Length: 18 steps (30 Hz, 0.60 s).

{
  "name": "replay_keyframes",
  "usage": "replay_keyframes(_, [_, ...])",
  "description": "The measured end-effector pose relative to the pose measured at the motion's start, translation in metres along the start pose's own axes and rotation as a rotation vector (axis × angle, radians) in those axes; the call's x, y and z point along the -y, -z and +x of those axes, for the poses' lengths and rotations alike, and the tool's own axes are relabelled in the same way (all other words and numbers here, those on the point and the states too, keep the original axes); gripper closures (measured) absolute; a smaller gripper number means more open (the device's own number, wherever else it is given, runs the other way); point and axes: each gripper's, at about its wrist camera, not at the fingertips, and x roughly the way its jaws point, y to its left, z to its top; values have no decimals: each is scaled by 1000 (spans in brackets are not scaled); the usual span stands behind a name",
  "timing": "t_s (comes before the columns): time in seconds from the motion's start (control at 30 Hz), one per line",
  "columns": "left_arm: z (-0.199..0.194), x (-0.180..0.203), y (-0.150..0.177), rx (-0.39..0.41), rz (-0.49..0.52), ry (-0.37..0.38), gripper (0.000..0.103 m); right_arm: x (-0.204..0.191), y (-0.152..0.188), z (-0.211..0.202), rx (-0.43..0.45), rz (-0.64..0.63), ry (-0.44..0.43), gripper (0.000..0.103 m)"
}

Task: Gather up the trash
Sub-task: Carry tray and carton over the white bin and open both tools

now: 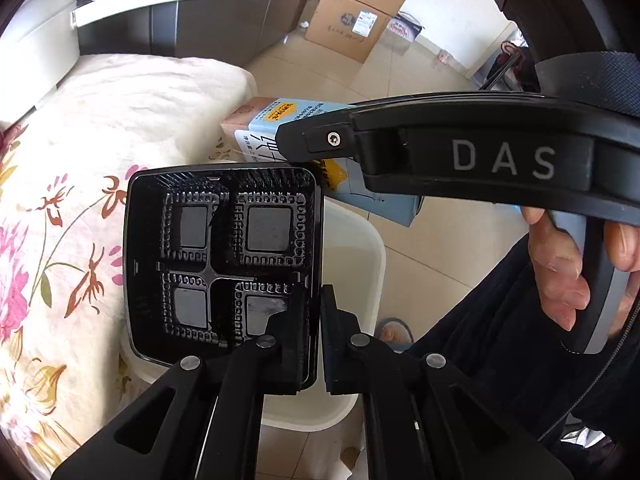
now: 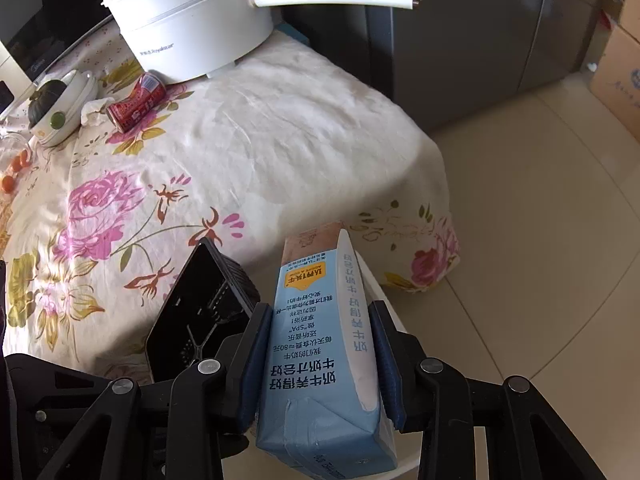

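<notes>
Left wrist view: the left gripper (image 1: 314,332) pinches the rim of a black four-compartment plastic tray (image 1: 224,256) above a white bin (image 1: 360,264) on the tiled floor, beside the floral-clothed table (image 1: 80,200). Right wrist view: the right gripper (image 2: 318,364) clamps a light-blue milk carton (image 2: 320,340) between its padded fingers (image 2: 256,356); a crushed red can (image 2: 136,102) lies farther back on the table, near a white pot (image 2: 192,28).
</notes>
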Motion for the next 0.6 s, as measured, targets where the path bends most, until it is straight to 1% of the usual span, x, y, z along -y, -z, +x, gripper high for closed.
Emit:
replay_keyframes(0.07, [0, 1, -1, 2, 1, 0, 91, 0, 1, 1, -7, -2, -5, 60])
replay_keyframes(0.13, [-1, 1, -2, 2, 0, 7, 85, -2, 1, 2, -11, -8, -5, 60])
replay_keyframes(0.2, [-1, 3, -2, 4, 3, 10, 67, -3, 2, 2, -14, -12, -5, 60])
replay_keyframes(0.27, [-3, 4, -2, 16, 7, 1, 58, -5, 2, 3, -17, -15, -6, 60])
replay_keyframes(0.5, [-10, -10, -4, 30, -15, -9, 57, -7, 2, 3, -17, -21, -9, 60])
replay_keyframes(0.6, [-10, -11, -5, 33, -21, -20, 57, -7, 2, 3, -17, -21, -9, 60])
